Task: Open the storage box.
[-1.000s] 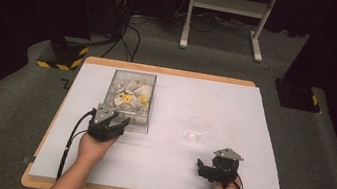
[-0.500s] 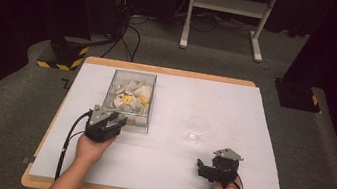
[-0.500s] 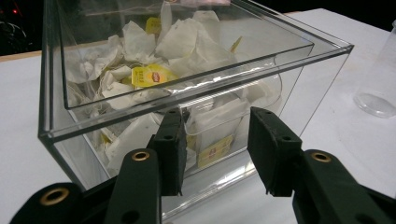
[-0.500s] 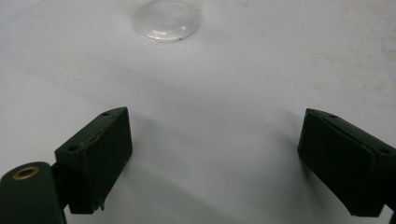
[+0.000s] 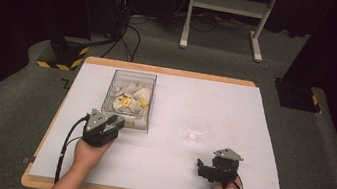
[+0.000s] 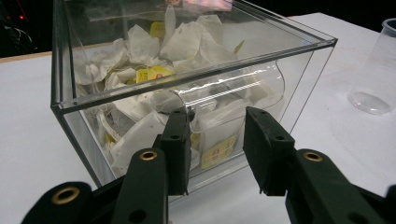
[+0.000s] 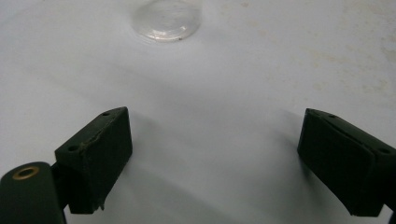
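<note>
A tea bag is being sought from the clear box (image 5: 129,99), which stands left of centre on the white tabletop (image 5: 235,109), its long axis running away from the person. The box is heaped with paper tea bags (image 6: 140,79) lying at all angles, so no common direction can be read. The left gripper (image 6: 215,142) is held at the near wall, level with its curved cut-out (image 6: 233,95); its fingers (image 6: 177,149) have just been closing, are left partly apart, and nothing is gripped between them. The next move is judged to call for a reach through that cut-out and a pinch on one bag. The right gripper (image 5: 216,168) is rested near the front edge, its fingers (image 7: 95,154) spread wide and empty, short of the clear cup (image 5: 197,129).
</note>
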The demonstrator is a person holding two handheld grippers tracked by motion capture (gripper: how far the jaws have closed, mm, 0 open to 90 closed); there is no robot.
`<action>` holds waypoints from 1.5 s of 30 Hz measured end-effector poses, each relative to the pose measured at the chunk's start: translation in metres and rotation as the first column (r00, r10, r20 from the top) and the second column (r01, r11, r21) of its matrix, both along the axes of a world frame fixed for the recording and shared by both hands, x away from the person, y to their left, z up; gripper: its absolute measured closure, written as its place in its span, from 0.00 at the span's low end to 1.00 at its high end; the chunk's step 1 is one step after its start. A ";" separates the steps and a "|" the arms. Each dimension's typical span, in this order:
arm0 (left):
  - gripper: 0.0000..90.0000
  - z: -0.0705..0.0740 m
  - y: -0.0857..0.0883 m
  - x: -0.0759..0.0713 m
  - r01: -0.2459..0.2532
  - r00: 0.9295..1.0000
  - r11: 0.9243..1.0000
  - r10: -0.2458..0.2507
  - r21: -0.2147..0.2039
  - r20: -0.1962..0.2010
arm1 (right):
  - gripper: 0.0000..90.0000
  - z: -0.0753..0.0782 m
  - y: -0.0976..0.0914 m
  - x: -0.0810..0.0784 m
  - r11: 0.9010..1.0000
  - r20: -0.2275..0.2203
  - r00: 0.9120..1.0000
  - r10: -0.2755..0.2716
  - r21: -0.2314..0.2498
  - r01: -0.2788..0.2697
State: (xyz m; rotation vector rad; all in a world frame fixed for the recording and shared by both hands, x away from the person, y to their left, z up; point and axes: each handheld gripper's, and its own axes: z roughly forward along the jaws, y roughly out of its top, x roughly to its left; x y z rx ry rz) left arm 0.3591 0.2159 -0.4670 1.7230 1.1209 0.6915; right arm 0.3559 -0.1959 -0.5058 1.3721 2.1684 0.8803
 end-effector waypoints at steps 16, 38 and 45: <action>0.71 -0.001 0.002 -0.014 0.012 1.000 1.000 -0.012 -0.003 0.010 | 0.11 0.000 0.000 0.000 1.000 -0.003 1.000 -0.004 0.001 0.004; 0.77 -0.002 0.004 -0.029 0.013 1.000 1.000 -0.013 -0.002 0.022 | 0.11 0.000 0.000 -0.001 1.000 -0.003 1.000 -0.004 0.001 0.004; 0.78 -0.001 0.006 -0.034 0.020 1.000 1.000 -0.020 0.001 0.022 | 0.11 0.000 0.000 0.000 1.000 -0.003 1.000 -0.004 0.001 0.004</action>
